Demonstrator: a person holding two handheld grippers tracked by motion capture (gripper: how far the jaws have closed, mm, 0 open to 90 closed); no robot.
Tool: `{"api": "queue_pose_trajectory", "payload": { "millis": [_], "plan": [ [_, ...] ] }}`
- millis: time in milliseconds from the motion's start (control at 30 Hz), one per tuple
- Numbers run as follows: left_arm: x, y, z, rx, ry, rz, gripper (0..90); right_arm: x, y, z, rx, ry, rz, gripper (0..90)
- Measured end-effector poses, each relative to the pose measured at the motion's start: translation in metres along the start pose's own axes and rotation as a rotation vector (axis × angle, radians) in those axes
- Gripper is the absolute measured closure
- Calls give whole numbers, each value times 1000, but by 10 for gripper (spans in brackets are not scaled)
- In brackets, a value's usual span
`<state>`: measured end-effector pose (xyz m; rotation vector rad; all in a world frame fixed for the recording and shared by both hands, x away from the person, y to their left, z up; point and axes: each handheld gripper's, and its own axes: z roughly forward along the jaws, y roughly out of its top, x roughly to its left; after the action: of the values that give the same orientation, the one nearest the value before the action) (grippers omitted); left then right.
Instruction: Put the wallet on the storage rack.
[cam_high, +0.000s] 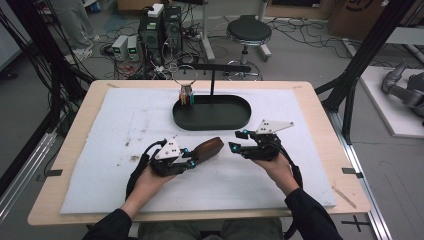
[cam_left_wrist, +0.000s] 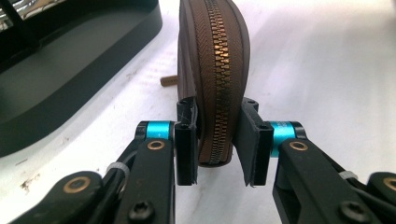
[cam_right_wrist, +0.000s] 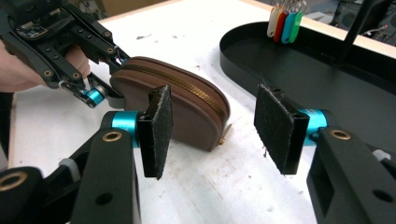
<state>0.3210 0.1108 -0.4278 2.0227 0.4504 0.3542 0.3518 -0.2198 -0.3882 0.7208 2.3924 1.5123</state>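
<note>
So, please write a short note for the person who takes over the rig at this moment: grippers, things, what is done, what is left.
Left gripper: jaws around one end of the brown zip pouch, holding it on edge with the zipper up; pads at or very near its sides.
Right gripper: open, empty, close to the pouch's other end, near the zipper pull.
Pouch stands on the white mat, in front of the black tray; coloured key tags hang on the stand above it.
Done: pouch steadied. Zipper is closed.
Left: probably take the pull with the right gripper and open it.

Brown pouch (cam_left_wrist: 212, 70) far end cut by left gripper view top edge; key tags (cam_high: 187, 95) too small to read.
</note>
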Motion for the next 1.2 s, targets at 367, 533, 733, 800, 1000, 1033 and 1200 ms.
{"api": "queue_pose_trajectory", "payload": {
  "millis": [367, 533, 733, 800, 1000, 1033, 1200],
  "plan": [
    [6, 10, -14, -92, -33, -25, 712, -16, -1, -25, -47, 16, -10, 437],
    [12, 18, -19, -111, -21, -28, 713, -24, -2, -37, -71, -21, 5, 434],
    [18, 29, -22, -126, -10, -32, 715, -36, -4, -51, -103, -75, 30, 422],
    [21, 33, -21, -133, -2, -35, 716, -39, -5, -55, -109, -89, 41, 422],
    [30, 43, -14, -141, 25, -42, 718, -44, -7, -62, -126, -112, 52, 423],
    [31, 45, -13, -141, 29, -40, 718, -44, -7, -63, -128, -114, 51, 423],
    [43, 54, -6, -147, 54, -43, 718, -47, -8, -66, -135, -124, 59, 424]
  ]
}}
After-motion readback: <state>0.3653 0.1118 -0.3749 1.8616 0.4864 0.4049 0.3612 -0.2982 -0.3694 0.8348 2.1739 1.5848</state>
